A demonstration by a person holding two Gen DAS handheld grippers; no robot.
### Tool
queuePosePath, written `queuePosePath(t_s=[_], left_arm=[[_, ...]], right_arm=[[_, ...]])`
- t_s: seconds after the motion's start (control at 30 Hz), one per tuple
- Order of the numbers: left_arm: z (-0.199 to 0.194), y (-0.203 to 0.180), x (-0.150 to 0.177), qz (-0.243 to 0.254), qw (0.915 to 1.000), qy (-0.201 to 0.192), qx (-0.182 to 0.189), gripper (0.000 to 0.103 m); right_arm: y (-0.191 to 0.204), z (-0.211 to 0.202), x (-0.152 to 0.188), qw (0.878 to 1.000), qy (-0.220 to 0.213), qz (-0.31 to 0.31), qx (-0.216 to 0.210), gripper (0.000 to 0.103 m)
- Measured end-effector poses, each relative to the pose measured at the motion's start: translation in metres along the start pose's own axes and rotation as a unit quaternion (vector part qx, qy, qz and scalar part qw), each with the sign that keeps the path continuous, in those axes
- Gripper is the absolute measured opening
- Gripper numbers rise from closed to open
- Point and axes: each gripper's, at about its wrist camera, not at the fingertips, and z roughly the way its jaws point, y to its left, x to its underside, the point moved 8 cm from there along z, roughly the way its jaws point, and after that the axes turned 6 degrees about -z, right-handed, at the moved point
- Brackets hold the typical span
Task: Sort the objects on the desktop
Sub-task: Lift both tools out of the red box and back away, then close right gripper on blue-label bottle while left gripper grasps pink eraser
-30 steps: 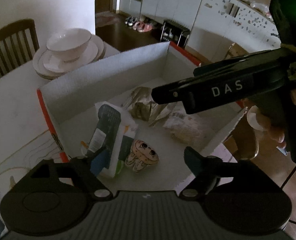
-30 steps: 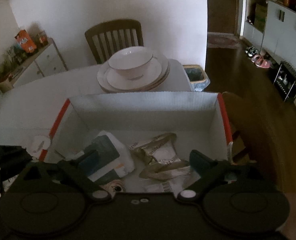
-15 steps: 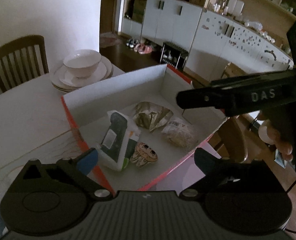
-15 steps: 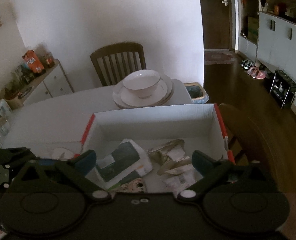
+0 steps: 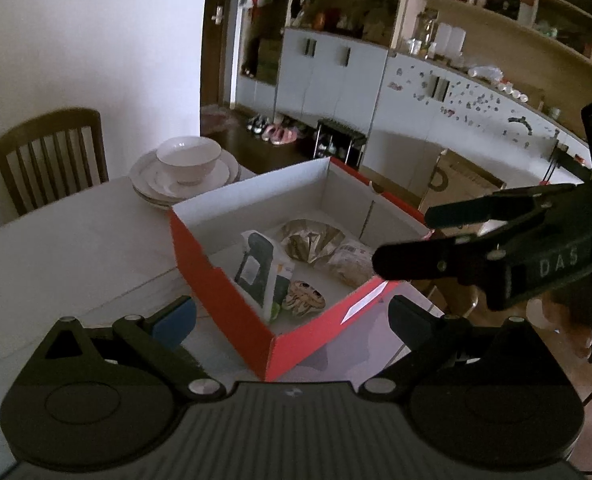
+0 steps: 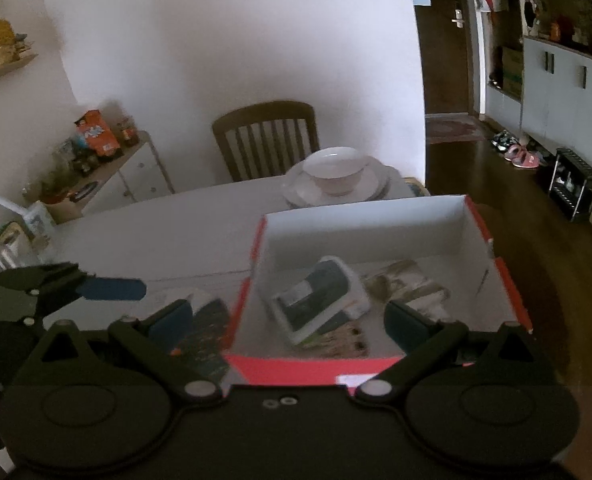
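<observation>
You see a matt cardboard box (image 5: 232, 300), crinkled glossy foil packets (image 5: 311, 240), glazed ceramic bowl (image 5: 188, 158) and a slatted wooden chair (image 5: 52, 156)

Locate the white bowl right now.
The white bowl sits on the stack of plates at the table's far side, just beyond the red box and in front of the wooden chair, in both wrist views.
</observation>
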Motion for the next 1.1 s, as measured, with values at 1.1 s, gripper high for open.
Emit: queuePosePath(t_s=[1.1], left_arm=[[-0.112,0.135,0.096,-0.016,0.9969,-0.029,-0.071,0.103]], right_arm=[[0.168,0.012,0.059,0.999,0.008,-0.033,-0.008,0.102]])
